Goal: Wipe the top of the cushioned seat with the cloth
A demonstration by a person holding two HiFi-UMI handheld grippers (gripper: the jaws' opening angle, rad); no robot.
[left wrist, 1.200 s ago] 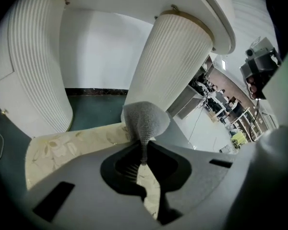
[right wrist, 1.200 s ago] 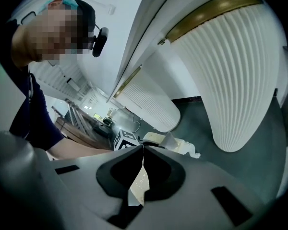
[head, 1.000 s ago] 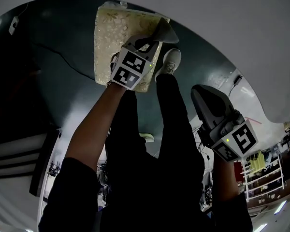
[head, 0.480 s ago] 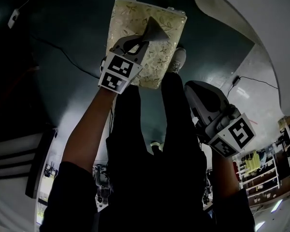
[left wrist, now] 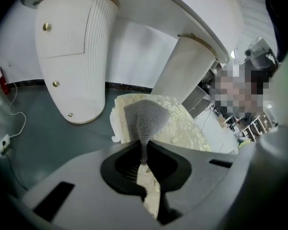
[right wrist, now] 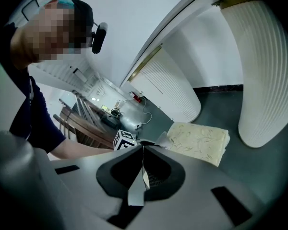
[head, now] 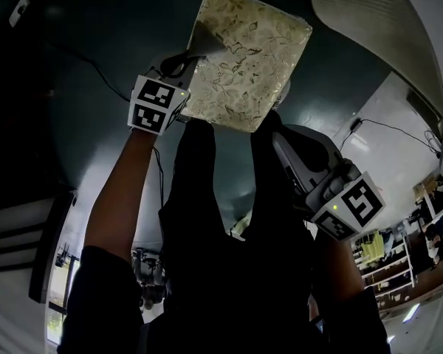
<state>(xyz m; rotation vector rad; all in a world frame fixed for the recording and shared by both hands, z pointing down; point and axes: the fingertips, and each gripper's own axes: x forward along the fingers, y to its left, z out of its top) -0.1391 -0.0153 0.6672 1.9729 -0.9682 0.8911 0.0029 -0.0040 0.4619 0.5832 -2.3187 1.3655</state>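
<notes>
The cushioned seat, cream with a leaf pattern, stands on the dark floor at the top of the head view. My left gripper is shut on the grey cloth, which lies spread on the seat's top near its left edge. In the left gripper view the cloth fans out from the closed jaws over the seat. My right gripper hangs back at the right, away from the seat, shut with nothing in it. From there the seat and cloth show ahead.
Two white ribbed table pedestals stand just behind the seat under a white tabletop. A cable runs over the dark floor at the left. The person's legs fill the middle of the head view. Shelves stand at the right.
The left gripper has drawn the cloth across the seat's top from its right side to its left edge. The right gripper has stayed back at the right, still shut.
</notes>
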